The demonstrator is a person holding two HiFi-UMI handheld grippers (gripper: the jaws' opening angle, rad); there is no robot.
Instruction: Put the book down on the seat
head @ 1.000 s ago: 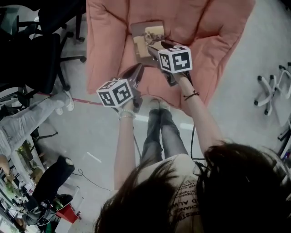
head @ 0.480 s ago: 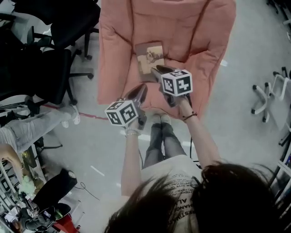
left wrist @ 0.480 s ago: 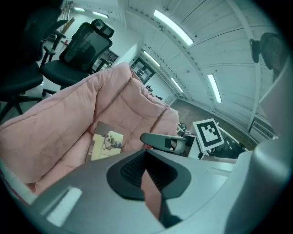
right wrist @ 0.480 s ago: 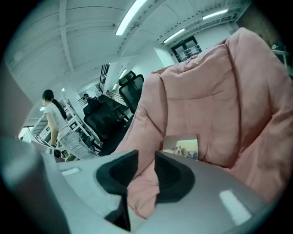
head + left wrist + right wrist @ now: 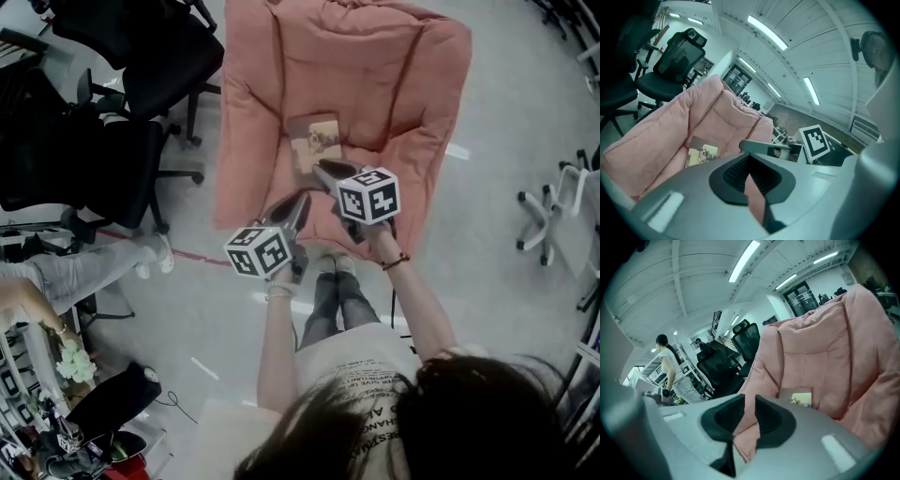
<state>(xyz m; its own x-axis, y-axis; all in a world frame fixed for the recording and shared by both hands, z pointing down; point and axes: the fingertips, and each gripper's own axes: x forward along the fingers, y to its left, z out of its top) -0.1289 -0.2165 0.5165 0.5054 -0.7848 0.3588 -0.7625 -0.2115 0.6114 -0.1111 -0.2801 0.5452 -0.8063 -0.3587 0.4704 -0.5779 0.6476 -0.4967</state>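
Note:
The book [image 5: 317, 141], with a dog photo on its cover, lies flat in the middle of the pink padded seat [image 5: 375, 75]. No gripper touches it. It also shows as the book [image 5: 702, 154] and the book [image 5: 800, 398] in the two gripper views. My right gripper [image 5: 323, 169] hovers just short of the book's near edge. Its jaws are closing with nothing between them, and a narrow gap still shows at the right gripper [image 5: 750, 401]. My left gripper [image 5: 298, 204] hangs over the seat's front edge. The tips of the left gripper [image 5: 749, 157] meet and hold nothing.
Black office chairs [image 5: 122, 94] stand close to the seat's left side. Someone's outstretched legs [image 5: 84, 267] lie on the floor at the left. A white chair base [image 5: 553, 206] sits at the right. A person [image 5: 668, 364] stands far off by shelves.
Both grippers have drawn back from the book toward the seat's front edge. The right jaws have narrowed. The book stays where it lay.

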